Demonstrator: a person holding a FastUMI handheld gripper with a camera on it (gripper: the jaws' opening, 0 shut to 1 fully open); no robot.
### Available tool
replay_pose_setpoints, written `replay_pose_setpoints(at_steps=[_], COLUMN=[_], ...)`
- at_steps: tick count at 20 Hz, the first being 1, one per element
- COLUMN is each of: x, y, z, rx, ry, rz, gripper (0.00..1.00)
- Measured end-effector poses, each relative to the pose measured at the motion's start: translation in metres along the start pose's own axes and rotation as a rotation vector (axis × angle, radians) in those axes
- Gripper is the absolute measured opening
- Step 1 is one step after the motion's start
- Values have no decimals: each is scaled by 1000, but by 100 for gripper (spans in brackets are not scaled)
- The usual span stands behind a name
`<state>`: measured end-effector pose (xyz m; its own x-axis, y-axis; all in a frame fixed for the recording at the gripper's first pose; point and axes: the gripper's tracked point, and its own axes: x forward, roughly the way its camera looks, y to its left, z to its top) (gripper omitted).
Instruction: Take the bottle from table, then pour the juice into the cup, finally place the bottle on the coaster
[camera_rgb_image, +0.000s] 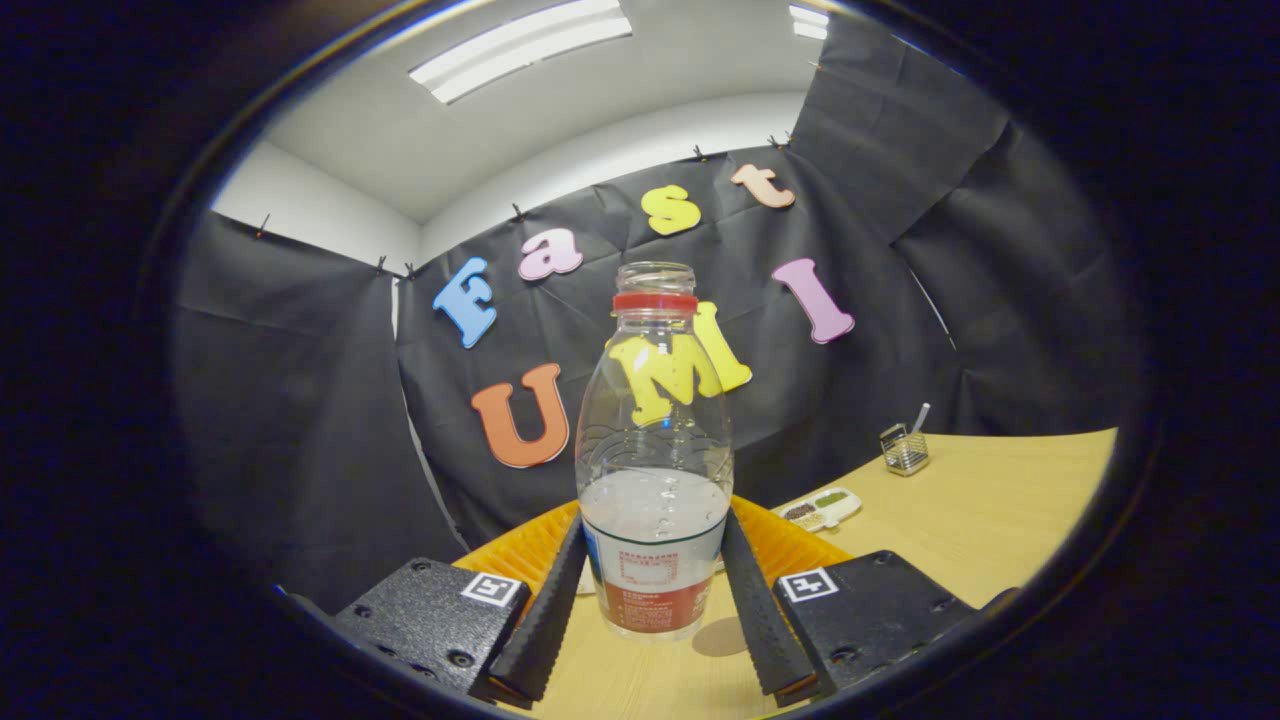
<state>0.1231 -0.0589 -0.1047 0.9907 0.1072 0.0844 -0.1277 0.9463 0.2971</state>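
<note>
While both fingers pinch its lower sides, bottle (653, 470) upright in tool (652, 590), orange tray (790, 545) just beyond

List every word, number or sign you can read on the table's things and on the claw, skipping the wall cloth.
Nothing can be read.
Label on the bottle: lines of print, too small and blurred to read.
Square markers on the claw, whose fingers press the bottle's two sides: black-and-white patterns, no words.
Small dish and wire holder beyond: no text visible.
</note>
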Motion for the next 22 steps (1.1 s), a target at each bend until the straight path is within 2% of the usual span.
replay_pose_setpoints(at_steps=[5,8,12,14,22], x=[38,63,97,111,123], y=[1,-3,-22,-25,-46], z=[-25,-59,-109,-128,-187], rx=[-142,-234,-271,-286,-321], ry=[36,82,157,179,266], rz=[-41,-51,-108,-106,-140], gripper=[79,79,80,80,81])
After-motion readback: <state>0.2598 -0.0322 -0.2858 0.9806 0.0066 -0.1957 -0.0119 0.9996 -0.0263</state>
